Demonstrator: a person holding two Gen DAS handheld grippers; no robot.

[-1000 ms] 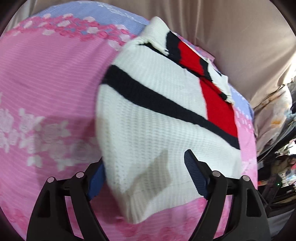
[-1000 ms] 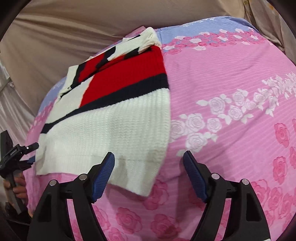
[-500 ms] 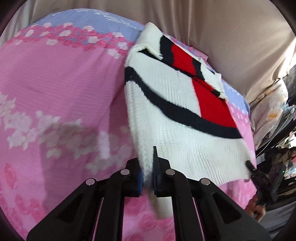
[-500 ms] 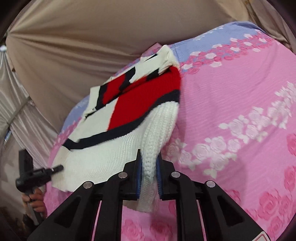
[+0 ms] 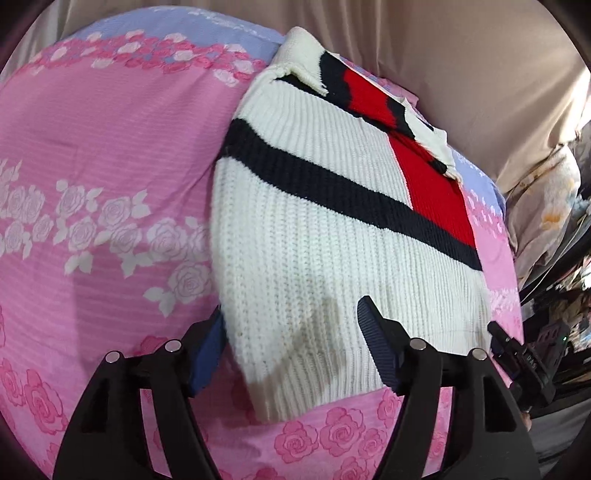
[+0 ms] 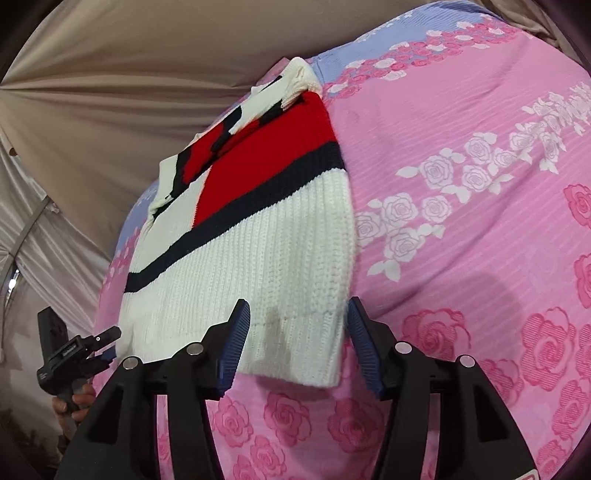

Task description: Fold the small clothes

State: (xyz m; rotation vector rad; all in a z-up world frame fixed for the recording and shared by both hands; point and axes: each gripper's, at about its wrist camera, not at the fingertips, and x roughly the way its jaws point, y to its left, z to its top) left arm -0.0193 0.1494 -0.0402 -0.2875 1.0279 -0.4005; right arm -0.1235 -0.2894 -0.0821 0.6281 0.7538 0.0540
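A small white knit sweater (image 5: pixel 332 240) with a dark navy stripe and a red block lies flat on a pink rose-print bedsheet (image 5: pixel 92 166). It also shows in the right wrist view (image 6: pixel 251 251). My left gripper (image 5: pixel 291 350) is open, its blue pads either side of the sweater's near left hem corner. My right gripper (image 6: pixel 299 339) is open, its pads either side of the near right hem corner. Neither holds cloth. Each view shows the other gripper at the sweater's far hem corner: the right one (image 5: pixel 524 358) and the left one (image 6: pixel 74 350).
A beige curtain (image 6: pixel 129 74) hangs behind the bed. A pale blue band (image 5: pixel 184 26) runs along the sheet's far edge. Floral fabric and clutter (image 5: pixel 554 221) lie past the bed's right side.
Half a second ago both grippers were shut on the lifted hem corners. Now both have opened and the hem lies flat on the sheet.
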